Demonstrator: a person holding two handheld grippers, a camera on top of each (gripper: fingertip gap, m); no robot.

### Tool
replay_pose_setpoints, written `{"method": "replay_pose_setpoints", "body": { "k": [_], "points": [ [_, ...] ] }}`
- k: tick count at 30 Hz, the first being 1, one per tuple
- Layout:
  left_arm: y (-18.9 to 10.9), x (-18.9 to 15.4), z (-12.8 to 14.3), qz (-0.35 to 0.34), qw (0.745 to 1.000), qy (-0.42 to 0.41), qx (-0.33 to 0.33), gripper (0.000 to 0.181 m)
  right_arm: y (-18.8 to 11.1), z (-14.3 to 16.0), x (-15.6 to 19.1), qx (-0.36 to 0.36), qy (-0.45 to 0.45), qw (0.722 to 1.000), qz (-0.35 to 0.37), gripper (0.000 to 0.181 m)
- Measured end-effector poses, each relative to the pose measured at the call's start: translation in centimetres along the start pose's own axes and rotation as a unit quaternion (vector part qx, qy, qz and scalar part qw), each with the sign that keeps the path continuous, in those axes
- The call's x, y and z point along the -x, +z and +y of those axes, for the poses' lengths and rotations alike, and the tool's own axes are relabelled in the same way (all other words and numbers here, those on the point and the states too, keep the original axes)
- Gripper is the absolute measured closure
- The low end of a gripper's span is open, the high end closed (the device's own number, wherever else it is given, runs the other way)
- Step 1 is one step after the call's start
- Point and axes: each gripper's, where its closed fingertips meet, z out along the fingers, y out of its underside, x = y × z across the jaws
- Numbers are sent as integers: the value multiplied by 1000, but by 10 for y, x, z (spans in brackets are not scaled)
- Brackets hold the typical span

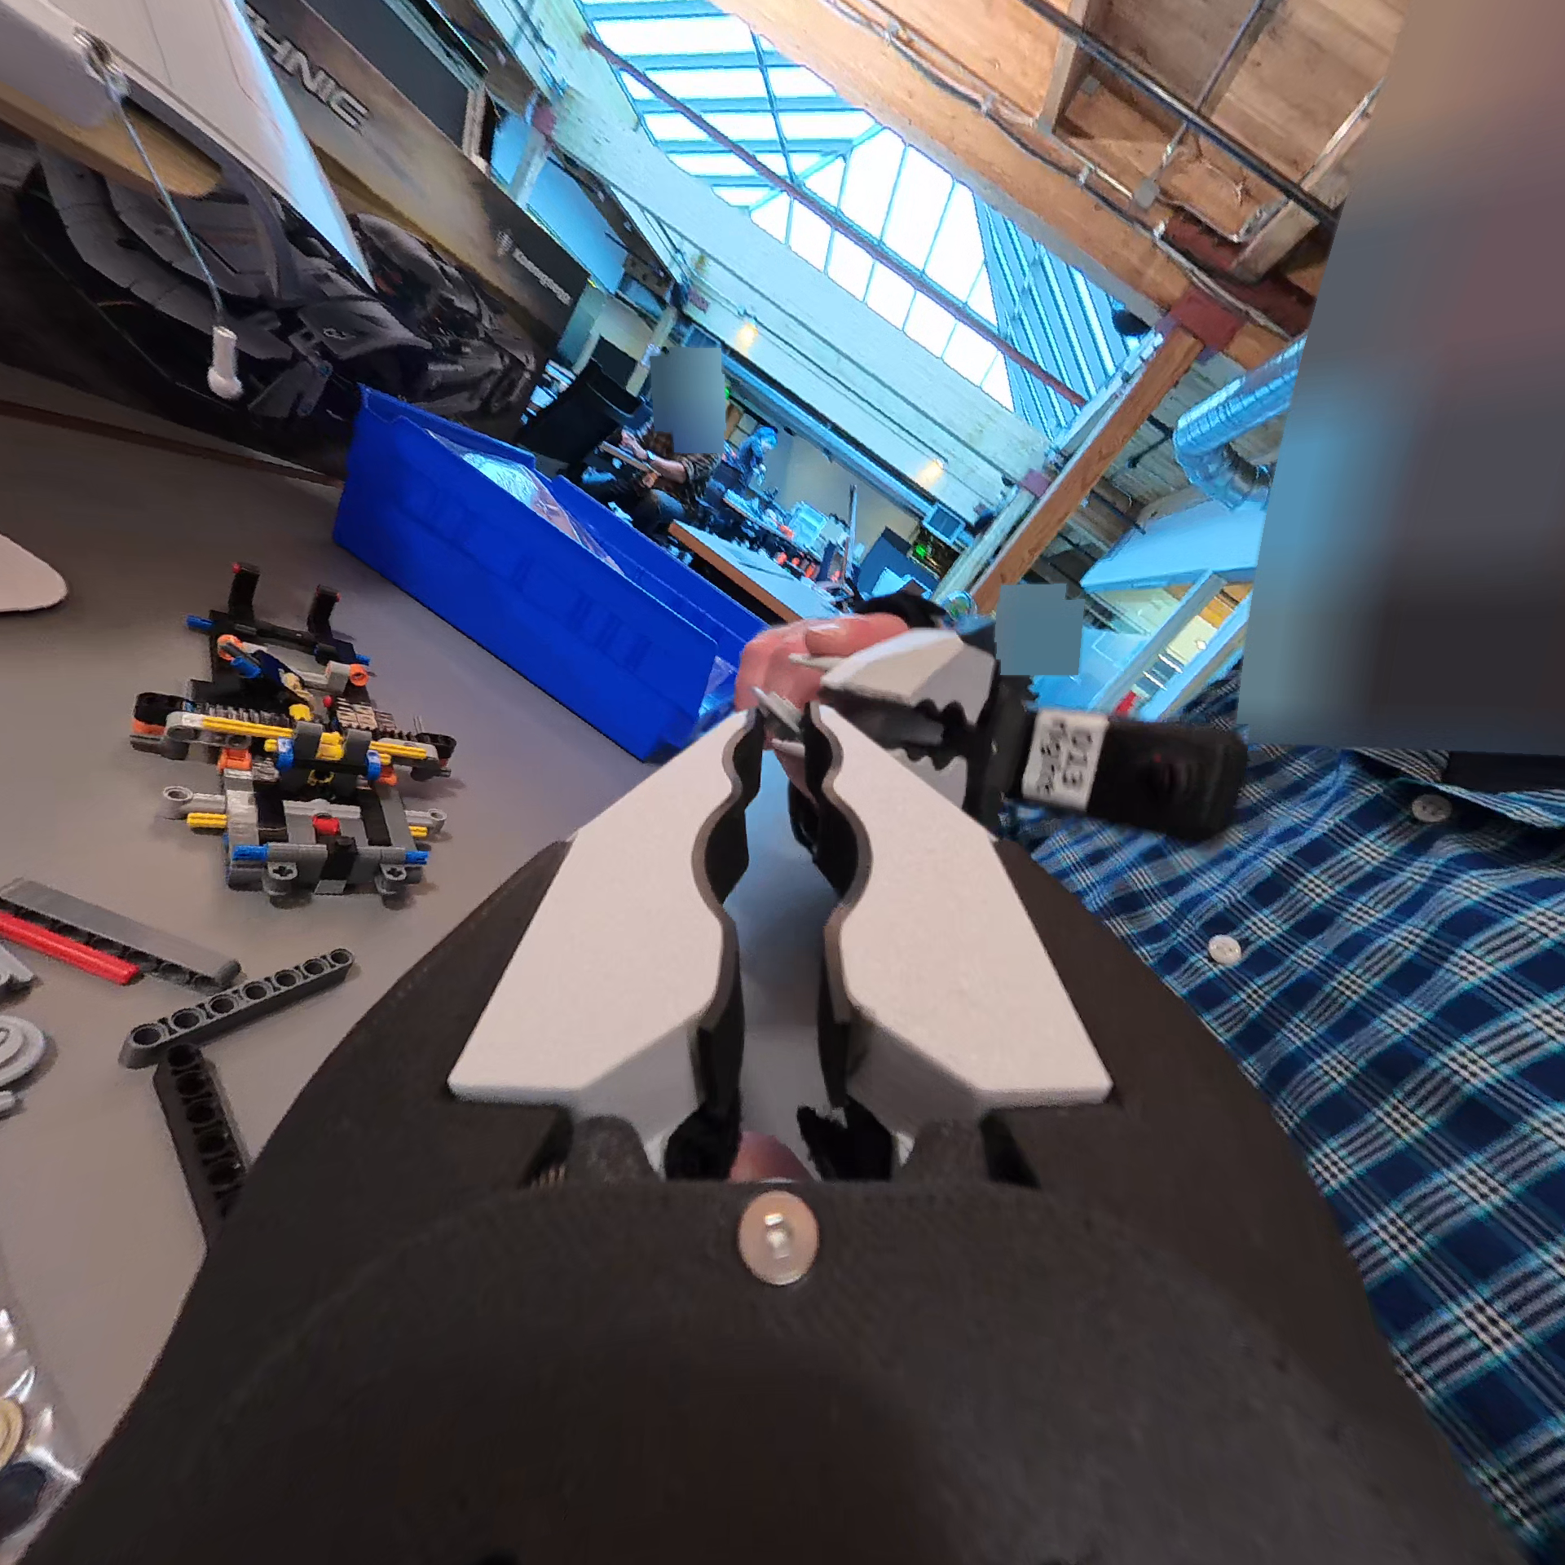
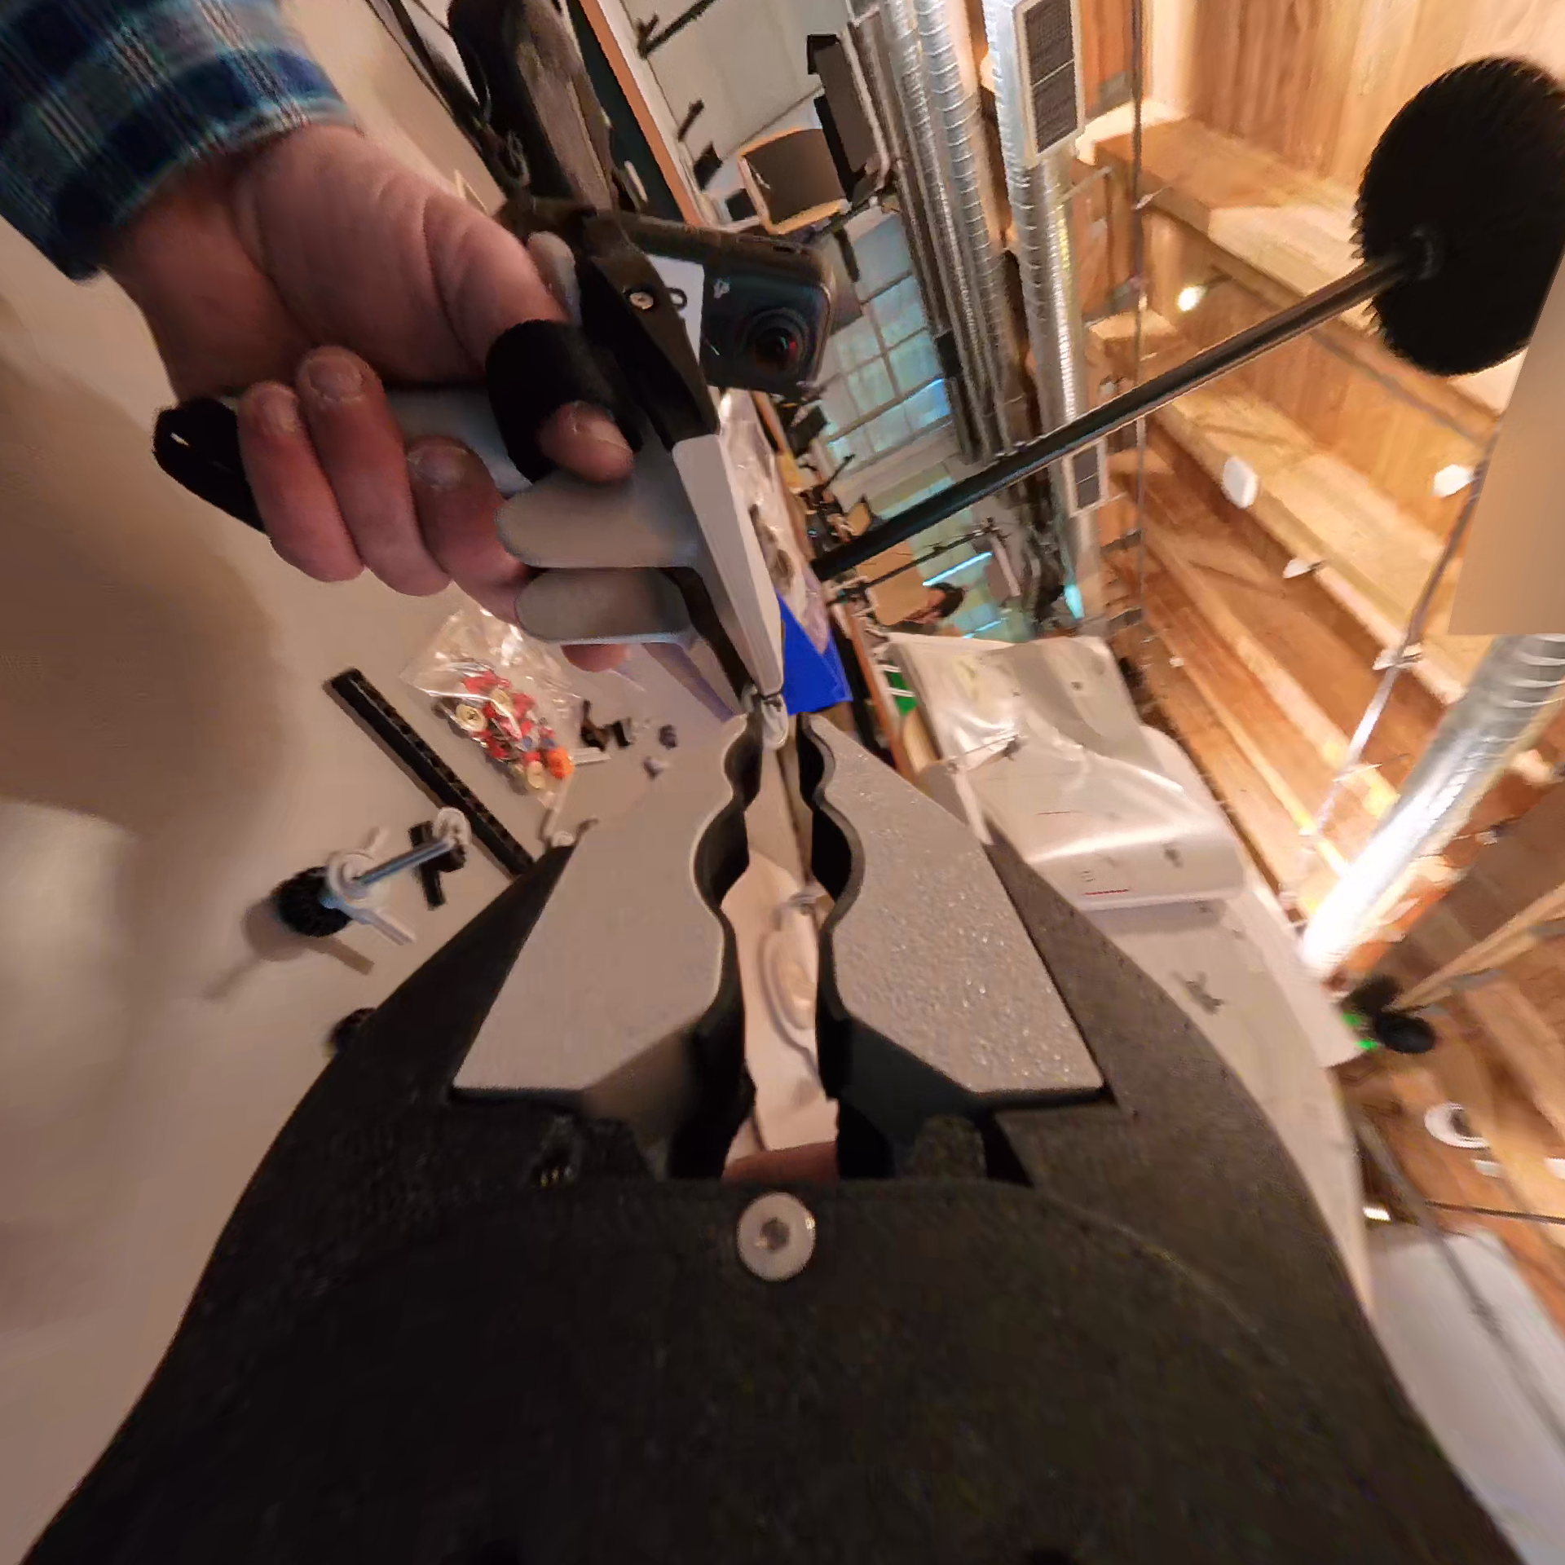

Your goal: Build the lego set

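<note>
My left gripper (image 1: 779,724) and right gripper (image 2: 775,728) meet tip to tip in the air above the grey table (image 1: 508,779). A small light grey lego piece (image 2: 771,720) sits between both pairs of tips; it also shows in the left wrist view (image 1: 786,720). Both grippers are closed to a narrow gap on it. The right gripper (image 1: 826,677) comes in from the right, the left gripper (image 2: 765,682) from above, held by a hand (image 2: 356,339). The part-built lego model (image 1: 288,745), black, grey and yellow, lies on the table to the left.
A blue bin (image 1: 525,576) stands behind the model. Black beams (image 1: 237,1003), a grey beam (image 1: 118,927) and a red axle (image 1: 68,948) lie at the left. A bag of small parts (image 2: 500,720), a long black beam (image 2: 423,766) and a gear on an axle (image 2: 364,881) lie on the table. The tips of both grippers are at nearly the same place. The long black beam (image 2: 423,766) is about equally far from each gripper, around 15 cm.
</note>
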Motion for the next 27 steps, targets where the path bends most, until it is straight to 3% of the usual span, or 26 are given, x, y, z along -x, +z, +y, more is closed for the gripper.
{"method": "replay_pose_setpoints", "body": {
  "k": [7, 13, 27],
  "points": [
    [3, 0, 6, 15, 999, 11, 46, 175, -5, 4, 1, -22, 175, 980, -95, 164],
    [6, 0, 2, 22, 999, 16, 46, 175, -2, 8, -2, -21, 271, 955, -118, 161],
    [10, -5, 2, 47, 998, 15, 40, 174, 6, 9, 1, -21, 345, 925, -157, 165]
  ]
}}
